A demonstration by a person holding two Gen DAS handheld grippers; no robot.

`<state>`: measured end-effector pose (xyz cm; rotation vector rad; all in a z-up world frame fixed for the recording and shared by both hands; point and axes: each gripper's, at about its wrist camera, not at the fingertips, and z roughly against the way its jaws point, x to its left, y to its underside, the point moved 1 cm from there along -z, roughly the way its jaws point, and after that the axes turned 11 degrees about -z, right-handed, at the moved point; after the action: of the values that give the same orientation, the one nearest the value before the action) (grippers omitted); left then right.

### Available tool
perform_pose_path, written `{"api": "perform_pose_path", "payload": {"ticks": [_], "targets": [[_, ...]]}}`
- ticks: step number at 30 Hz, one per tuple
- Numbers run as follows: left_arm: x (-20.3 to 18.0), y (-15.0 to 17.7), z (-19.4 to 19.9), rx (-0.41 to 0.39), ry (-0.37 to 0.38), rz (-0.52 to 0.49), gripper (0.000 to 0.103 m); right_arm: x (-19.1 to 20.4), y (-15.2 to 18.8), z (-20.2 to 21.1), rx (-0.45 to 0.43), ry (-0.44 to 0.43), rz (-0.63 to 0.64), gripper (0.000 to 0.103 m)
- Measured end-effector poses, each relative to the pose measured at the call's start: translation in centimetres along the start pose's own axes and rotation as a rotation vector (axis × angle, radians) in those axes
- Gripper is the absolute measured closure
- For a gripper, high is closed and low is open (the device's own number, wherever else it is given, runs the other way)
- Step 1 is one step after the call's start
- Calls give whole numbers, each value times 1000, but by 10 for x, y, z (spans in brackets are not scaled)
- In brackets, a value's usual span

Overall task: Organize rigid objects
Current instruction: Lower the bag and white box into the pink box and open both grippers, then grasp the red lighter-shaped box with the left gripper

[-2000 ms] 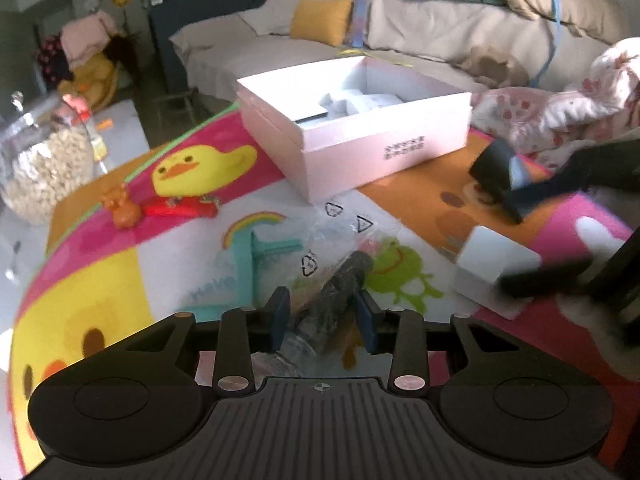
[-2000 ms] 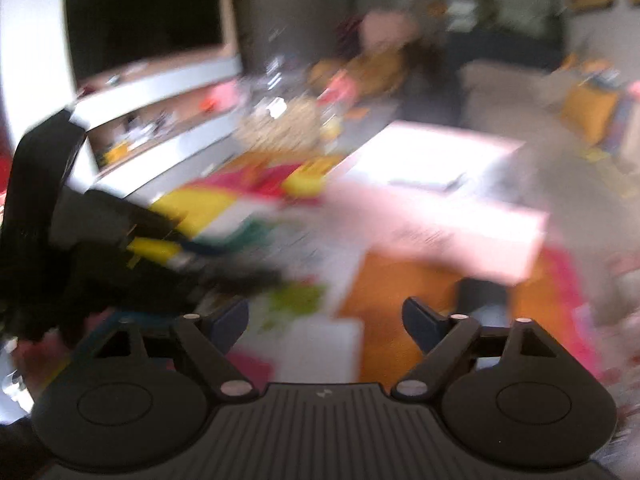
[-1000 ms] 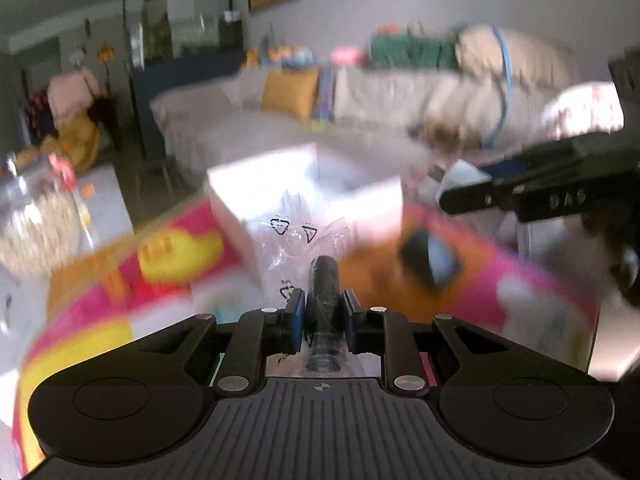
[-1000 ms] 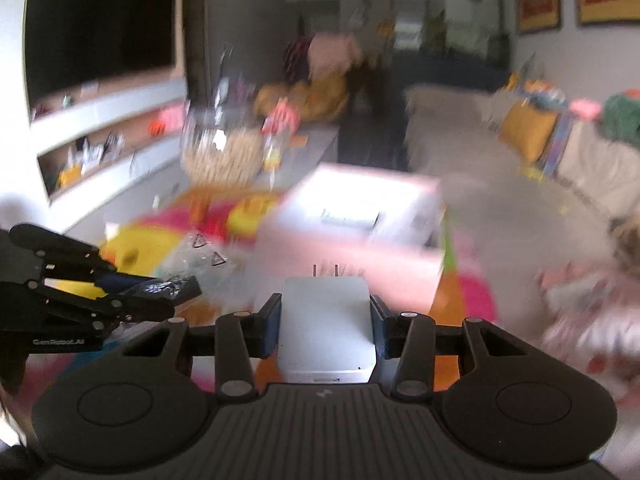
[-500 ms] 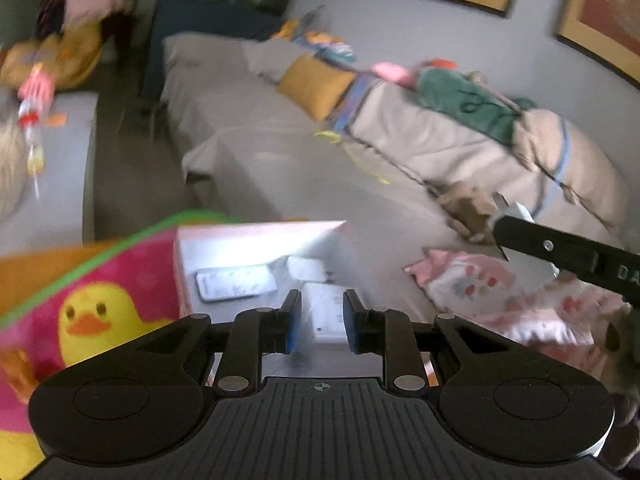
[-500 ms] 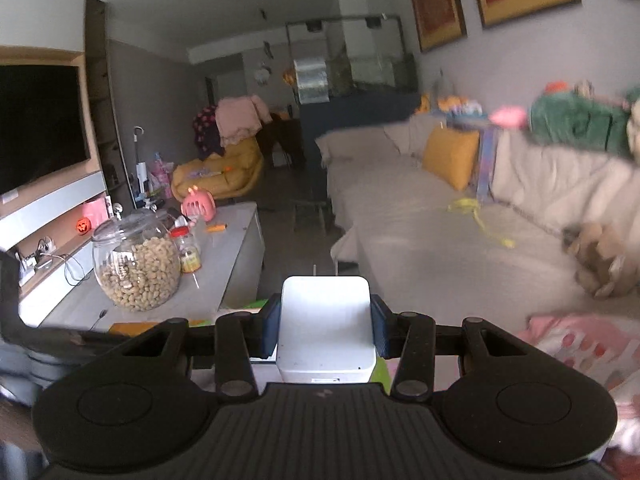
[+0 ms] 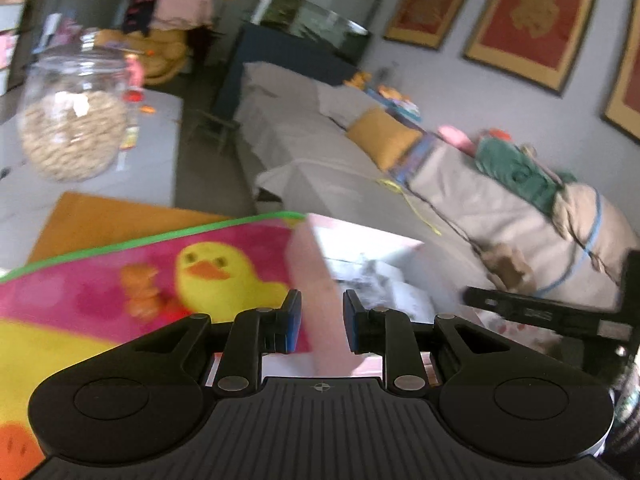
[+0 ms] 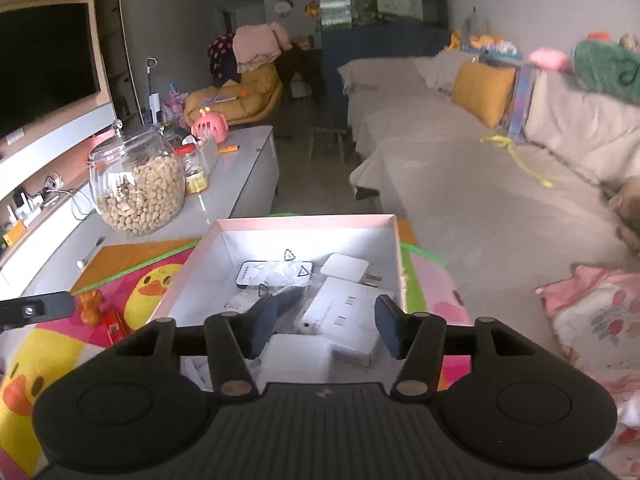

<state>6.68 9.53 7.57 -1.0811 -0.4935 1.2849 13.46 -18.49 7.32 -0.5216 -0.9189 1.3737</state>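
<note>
A pink box (image 8: pixel 304 222) with a white inside stands on the duck mat. In it lie a bagged dark tube (image 8: pixel 290 295), a bagged flat device (image 8: pixel 276 274), a white plug adapter (image 8: pixel 344 268) and a white socket block (image 8: pixel 344 318). My right gripper (image 8: pixel 324 330) hovers over the box's near end. Its jaws are opening, and a white charger block (image 8: pixel 300 346) lies low between them, clear of both pads. My left gripper (image 7: pixel 322 320) is at the box's left wall (image 7: pixel 316 276), with only a narrow empty gap between its pads.
A glass jar of nuts (image 8: pixel 136 192) stands on the grey table at the left. An orange toy (image 8: pixel 90 306) lies on the mat (image 8: pixel 24 364). A beige sofa (image 8: pixel 460 184) runs behind the box, and a floral cloth (image 8: pixel 592 312) lies to its right.
The left gripper let go of the bagged tube, which now lies in the box, and swung to the box's left side. The right gripper came down over the box and opened off the white block.
</note>
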Motion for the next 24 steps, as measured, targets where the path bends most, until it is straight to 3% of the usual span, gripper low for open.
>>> {"api": "perform_pose_path", "payload": {"ticks": [2, 6, 9, 14, 19, 23, 24], "targets": [[11, 12, 15, -37, -48, 44, 78, 0, 7, 18, -40, 14, 20, 45], [32, 25, 39, -110, -239, 97, 78, 0, 37, 53, -108, 36, 93, 38], [50, 25, 42, -83, -302, 144, 78, 1, 66, 70, -124, 61, 176, 36], [51, 30, 32, -26, -267, 152, 78, 9, 112, 80, -84, 64, 284, 36], [44, 35, 20, 5, -250, 117, 78, 17, 127, 83, -68, 22, 320, 36], [16, 41, 10, 77, -44, -23, 78, 24, 128, 83, -62, -22, 319, 36], [9, 43, 11, 86, -22, -62, 78, 24, 129, 83, -56, -31, 314, 36]]}}
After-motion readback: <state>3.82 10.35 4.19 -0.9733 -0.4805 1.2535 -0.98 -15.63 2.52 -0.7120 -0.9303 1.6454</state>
